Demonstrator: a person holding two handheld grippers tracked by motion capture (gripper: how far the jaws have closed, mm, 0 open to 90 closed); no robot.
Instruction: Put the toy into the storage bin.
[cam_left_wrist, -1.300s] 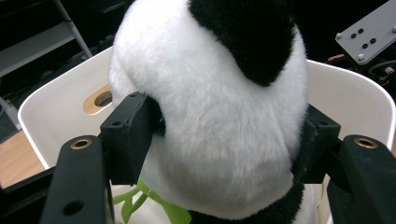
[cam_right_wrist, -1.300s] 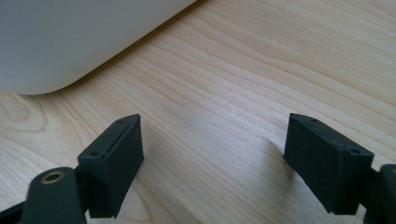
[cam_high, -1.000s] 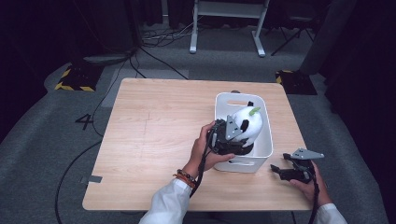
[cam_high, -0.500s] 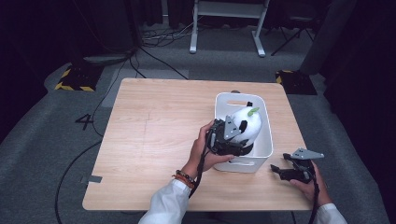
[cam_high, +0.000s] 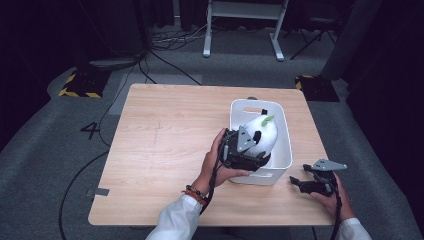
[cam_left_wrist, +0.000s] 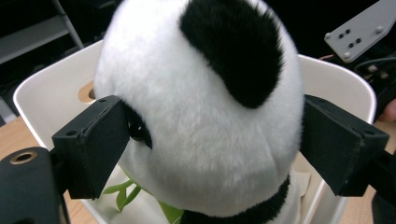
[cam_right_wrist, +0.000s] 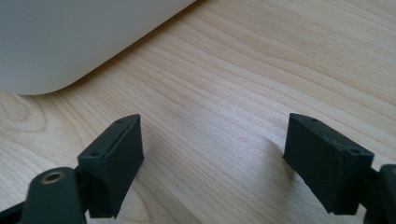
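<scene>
Left gripper (cam_left_wrist: 205, 140) clamped on black-and-white plush panda (cam_left_wrist: 201, 107), inside white plastic bin (cam_high: 285, 150). Right gripper (cam_right_wrist: 215, 158) spread wide, empty, low over light wooden table (cam_high: 165, 135), just beside bin.

A table (cam_high: 165, 150) sits mid-frame in the high view. A bin (cam_high: 285, 150) stands on its right half, lower right of centre. A panda (cam_high: 265, 132) is in the bin. The left gripper (cam_high: 242, 150) is at the bin's lower left edge, its jaws either side of the panda. The right gripper (cam_high: 300, 181) lies on the table at lower right, just beside the bin.
</scene>
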